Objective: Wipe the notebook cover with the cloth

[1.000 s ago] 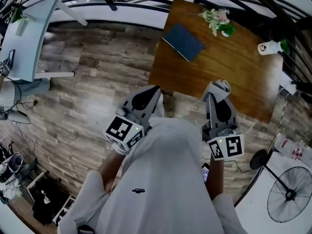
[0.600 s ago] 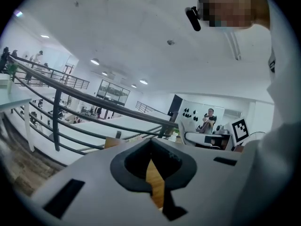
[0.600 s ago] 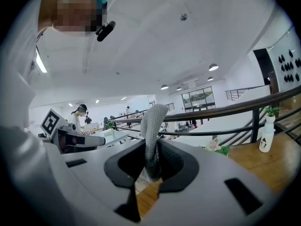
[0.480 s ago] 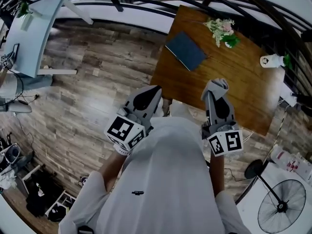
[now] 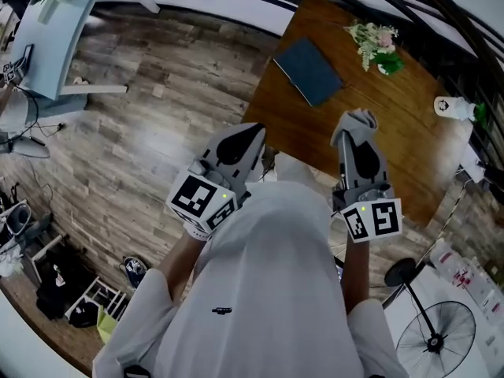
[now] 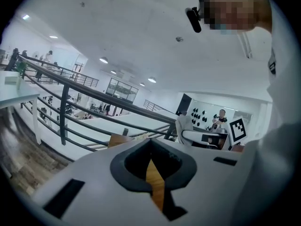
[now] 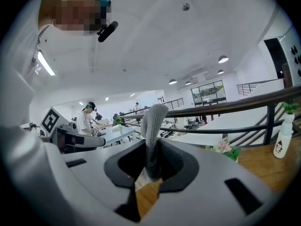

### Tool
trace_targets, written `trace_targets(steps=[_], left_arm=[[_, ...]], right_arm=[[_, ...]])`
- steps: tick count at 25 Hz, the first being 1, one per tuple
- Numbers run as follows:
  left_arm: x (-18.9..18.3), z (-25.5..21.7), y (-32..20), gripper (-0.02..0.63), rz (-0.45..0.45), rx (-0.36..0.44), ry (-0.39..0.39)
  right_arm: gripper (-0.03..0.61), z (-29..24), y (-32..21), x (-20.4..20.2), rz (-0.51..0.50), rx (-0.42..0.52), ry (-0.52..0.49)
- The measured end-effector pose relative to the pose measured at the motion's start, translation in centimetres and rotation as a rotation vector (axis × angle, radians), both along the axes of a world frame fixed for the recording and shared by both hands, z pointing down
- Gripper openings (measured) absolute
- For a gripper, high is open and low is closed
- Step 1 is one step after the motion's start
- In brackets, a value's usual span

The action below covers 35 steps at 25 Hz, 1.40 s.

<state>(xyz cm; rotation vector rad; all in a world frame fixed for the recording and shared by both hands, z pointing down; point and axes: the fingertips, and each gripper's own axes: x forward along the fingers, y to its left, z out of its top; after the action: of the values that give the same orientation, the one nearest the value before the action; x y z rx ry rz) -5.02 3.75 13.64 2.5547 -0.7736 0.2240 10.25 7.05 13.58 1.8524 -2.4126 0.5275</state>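
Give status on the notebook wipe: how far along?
Done: the cloth is clamped in the right gripper. In hand: both grippers hang at the near edge of the table, well short of the notebook; left gripper shut, empty. Left: all the wiping; nothing touches the closed notebook.

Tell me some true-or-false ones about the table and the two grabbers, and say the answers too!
1. The right hand-held gripper holds the grey cloth. True.
2. The notebook lies open. False: it lies closed on the wooden table.
3. The cloth touches the notebook. False: it is held apart from it.
4. There are flowers on the table. True.
5. The left hand-held gripper holds a pen. False: its jaws are shut on nothing.
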Motion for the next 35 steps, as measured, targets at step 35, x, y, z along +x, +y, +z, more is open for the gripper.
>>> trace_targets(steps=[35], left_arm=[[5.6,12.9,-5.7,0.018,-0.098,-0.127,-0.103]], right_arm=[[0.067,14.3,-11.2,1.6,-0.204,-0.157,-0.043]])
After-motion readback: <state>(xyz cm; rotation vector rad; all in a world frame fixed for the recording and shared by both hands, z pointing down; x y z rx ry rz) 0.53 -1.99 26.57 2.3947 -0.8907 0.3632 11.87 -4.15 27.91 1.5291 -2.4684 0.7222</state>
